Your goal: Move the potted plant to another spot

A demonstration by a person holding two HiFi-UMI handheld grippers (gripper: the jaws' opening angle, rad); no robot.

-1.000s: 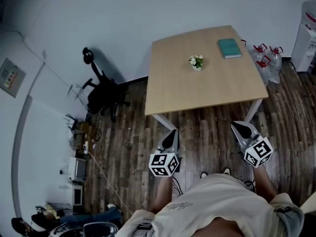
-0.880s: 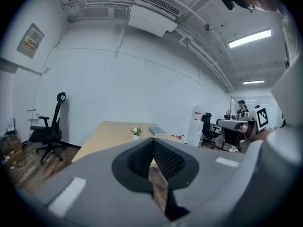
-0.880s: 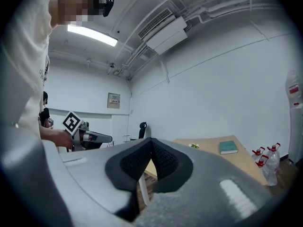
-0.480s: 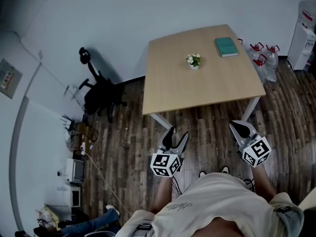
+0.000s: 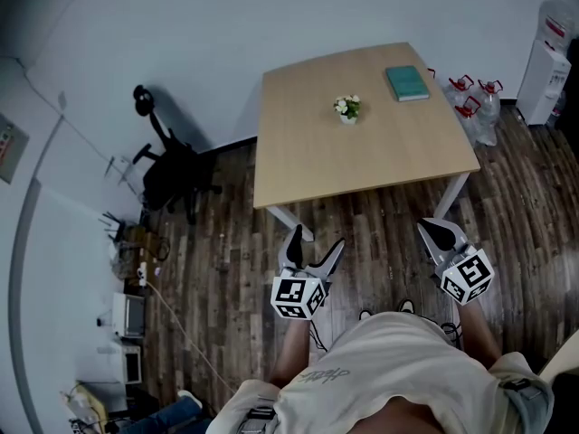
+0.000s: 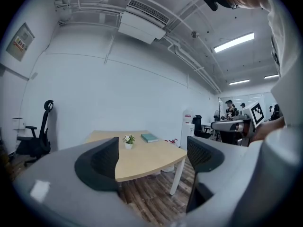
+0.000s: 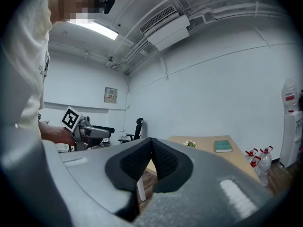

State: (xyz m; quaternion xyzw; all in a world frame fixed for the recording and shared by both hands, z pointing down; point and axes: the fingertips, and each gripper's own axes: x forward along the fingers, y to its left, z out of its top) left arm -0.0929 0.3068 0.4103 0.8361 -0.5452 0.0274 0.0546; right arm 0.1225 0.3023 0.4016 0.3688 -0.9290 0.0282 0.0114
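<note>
A small potted plant (image 5: 346, 108) with white flowers in a white pot stands near the middle of a light wooden table (image 5: 308, 165); it also shows as the potted plant (image 6: 128, 141) and the potted plant (image 7: 190, 144). My left gripper (image 5: 314, 245) hovers over the floor short of the table's near edge; its jaws have just been opening and now stand wide with nothing between them. My right gripper (image 5: 437, 234) is shut and empty, also short of the table. Both are far from the plant.
A teal book (image 5: 407, 83) lies at the table's far right. A black office chair (image 5: 167, 172) stands left of the table. Water bottles (image 5: 475, 108) and a water dispenser (image 5: 545, 78) are at the right. Cables and boxes (image 5: 127, 310) lie by the left wall.
The left gripper's jaws have opened from shut to wide apart. The view has shifted slightly, with the table a little further left and nearer. The right gripper stays shut.
</note>
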